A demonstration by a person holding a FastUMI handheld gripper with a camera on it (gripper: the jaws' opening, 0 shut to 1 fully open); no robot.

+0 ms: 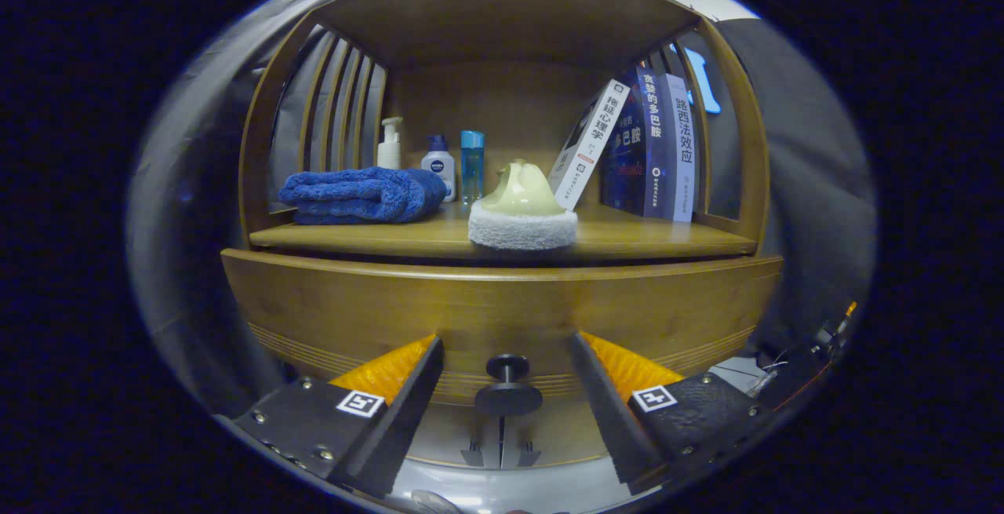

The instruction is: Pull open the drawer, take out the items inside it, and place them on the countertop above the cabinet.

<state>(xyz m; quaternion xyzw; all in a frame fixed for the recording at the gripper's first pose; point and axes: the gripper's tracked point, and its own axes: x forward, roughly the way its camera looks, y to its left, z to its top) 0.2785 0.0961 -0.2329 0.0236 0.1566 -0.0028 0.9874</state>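
The wooden drawer front [502, 306] spans the cabinet just ahead of me. Its dark round knob [507, 369] sits low between my two fingers, touched by neither. My gripper [506, 345] is open, with the fingers spread wide to either side of the knob. I cannot see inside the drawer, nor tell whether it is pulled out at all. On the countertop [659, 239] above, at its front edge, stands a cream-handled scrubber with a white fluffy base [522, 216].
A folded blue towel [357, 195] lies on the countertop's left side. Behind it stand a pump bottle [390, 145], a white bottle [438, 165] and a blue bottle [471, 161]. Several books [647, 145] lean at the right. Slatted wooden sides and a top panel enclose the shelf.
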